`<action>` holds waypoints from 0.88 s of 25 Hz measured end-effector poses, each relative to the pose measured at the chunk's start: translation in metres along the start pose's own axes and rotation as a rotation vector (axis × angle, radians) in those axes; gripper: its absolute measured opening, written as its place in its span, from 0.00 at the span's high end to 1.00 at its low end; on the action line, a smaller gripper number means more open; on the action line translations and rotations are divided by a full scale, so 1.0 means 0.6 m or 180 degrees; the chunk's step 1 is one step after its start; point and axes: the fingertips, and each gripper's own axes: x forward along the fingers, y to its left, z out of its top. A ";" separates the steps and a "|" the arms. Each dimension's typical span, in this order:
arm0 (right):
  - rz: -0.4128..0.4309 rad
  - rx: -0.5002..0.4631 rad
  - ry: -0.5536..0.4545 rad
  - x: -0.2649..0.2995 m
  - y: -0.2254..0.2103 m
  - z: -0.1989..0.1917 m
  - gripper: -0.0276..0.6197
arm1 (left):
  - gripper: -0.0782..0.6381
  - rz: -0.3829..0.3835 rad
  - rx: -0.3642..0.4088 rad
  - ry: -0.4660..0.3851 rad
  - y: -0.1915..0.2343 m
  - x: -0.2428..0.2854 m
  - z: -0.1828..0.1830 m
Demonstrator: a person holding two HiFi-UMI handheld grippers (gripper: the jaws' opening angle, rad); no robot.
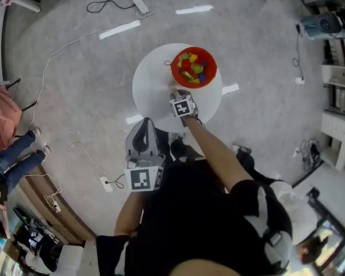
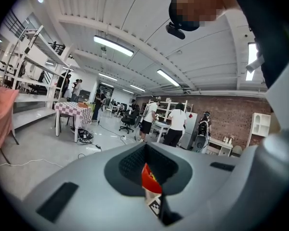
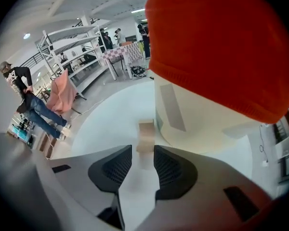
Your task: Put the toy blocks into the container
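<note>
1. Markings: black-and-white square markers on the cube (image 1: 183, 106) of the right gripper (image 3: 142, 152) and on the cube (image 1: 144, 179) of the left gripper (image 1: 144, 125). A similar marker pattern sits on a thin red-and-white tab (image 2: 151, 179) at the seam of the left jaws. It cannot be told whether the tab belongs to the gripper. No lettering is large enough to read.
2. Right arm: the bare forearm (image 1: 215, 151) stretches from the body out over the round white table (image 1: 152, 88). The gripper is tipped steeply down at the tabletop, just beside the near rim of the red bowl (image 1: 213, 56).
3. Right gripper state: the jaws stand apart with a clear gap and the pads press on nothing. A tan block (image 3: 145, 137) shows in the gap just ahead of the tips.
4. Left arm: drawn back close to the body, off the table's near edge. The gripper points roughly level into the room.
5. Left gripper state: the jaws are closed together.
6. Tan block: sits on the table, close beside the foot of the bowl. Its long side runs in line with the gap between the right jaws. Whether it lies flat or stands on end cannot be told.
7. Container: the bowl sits on the far right part of the table. It holds a heap of coloured blocks (image 1: 192, 68) in yellow, green, red and blue.
</note>
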 end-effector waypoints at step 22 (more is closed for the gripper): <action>0.0336 -0.0246 -0.0763 -0.221 0.056 0.045 0.78 | 0.90 -0.0186 0.0087 -0.0064 0.002 0.019 0.012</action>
